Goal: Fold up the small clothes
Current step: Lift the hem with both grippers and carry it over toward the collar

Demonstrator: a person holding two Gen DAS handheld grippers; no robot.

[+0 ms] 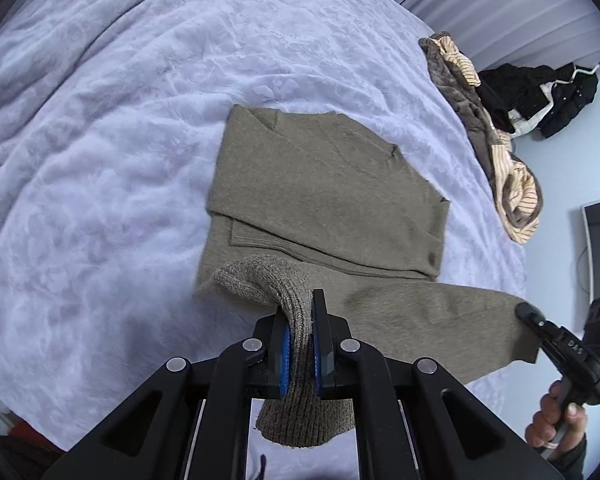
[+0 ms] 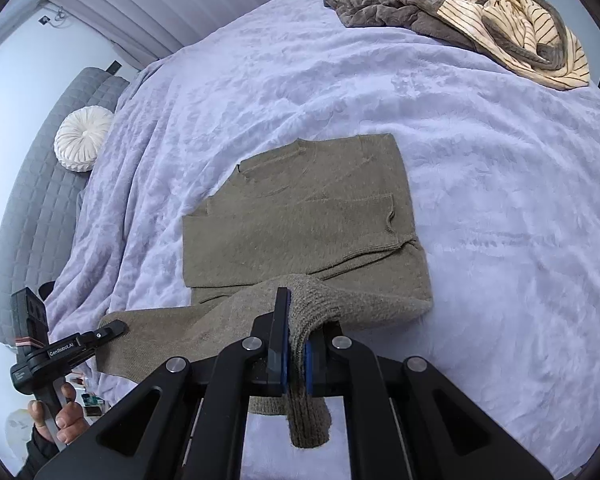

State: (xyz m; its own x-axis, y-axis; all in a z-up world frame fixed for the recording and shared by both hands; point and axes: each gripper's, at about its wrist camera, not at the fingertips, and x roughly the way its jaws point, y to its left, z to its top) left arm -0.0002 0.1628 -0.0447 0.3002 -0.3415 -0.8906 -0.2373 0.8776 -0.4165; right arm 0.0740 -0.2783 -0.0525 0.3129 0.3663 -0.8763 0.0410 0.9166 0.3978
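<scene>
An olive-brown knit sweater point(image 1: 324, 184) lies on a lilac bedspread point(image 1: 100, 160), sleeves folded across its body. My left gripper point(image 1: 302, 320) is shut on the ribbed bottom hem at one corner, lifted off the bed. My right gripper point(image 2: 296, 316) is shut on the ribbed hem at the other corner. The sweater also shows in the right wrist view point(image 2: 300, 216). The hem stretches between both grippers. The right gripper shows in the left wrist view point(image 1: 528, 314); the left gripper shows in the right wrist view point(image 2: 114, 328).
A brown and cream striped garment point(image 1: 496, 140) lies heaped at the bed's far edge, also in the right wrist view point(image 2: 480, 20). Black clothes point(image 1: 540, 96) lie beyond it. A round white cushion point(image 2: 82, 144) rests on a grey quilted headboard point(image 2: 32, 200).
</scene>
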